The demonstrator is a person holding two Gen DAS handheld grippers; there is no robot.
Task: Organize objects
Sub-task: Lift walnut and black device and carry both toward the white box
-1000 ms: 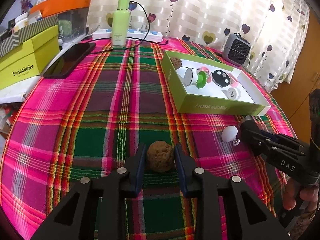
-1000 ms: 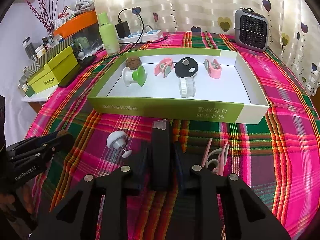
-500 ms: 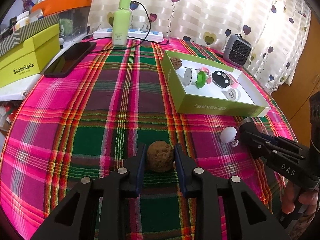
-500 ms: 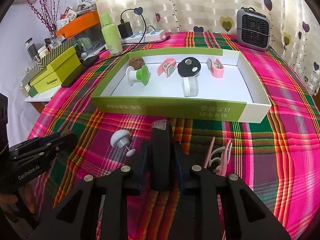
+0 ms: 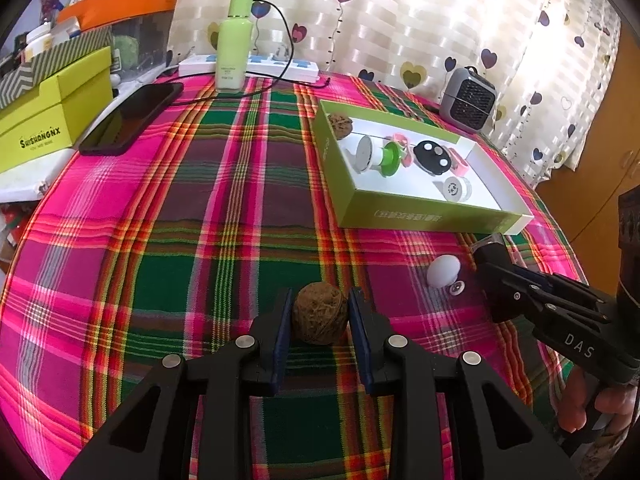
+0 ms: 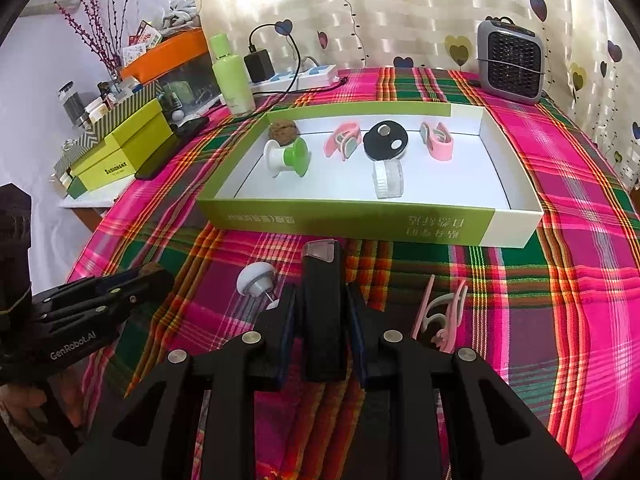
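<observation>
Green tray (image 6: 344,222) on plaid tablecloth (image 5: 180,208); heart-print curtain (image 5: 400,20) behind.

Table layout: box tray toward the back, loose items in front of it.

Tray (image 6: 360,222) on the tablecloth (image 5: 180,208). In it: walnut (image 6: 283,131) at back left, spool (image 6: 286,157) just in front of it; to their right a clip (image 6: 343,141), disc (image 6: 386,141), second clip (image 6: 437,141); a round case (image 6: 387,179) in front of the disc. In front of the tray: knob (image 6: 256,278) at left, flat bar (image 6: 322,312) beside it, loose clip (image 6: 440,316) to the right. Another walnut (image 5: 319,313) lies well left of the knob. Behind the tray: heater (image 6: 510,65) at right, bottle (image 6: 231,76) and power strip (image 6: 296,78) at left. Phone (image 5: 132,118) and stacked boxes (image 5: 52,120) at the far left edge.
</observation>
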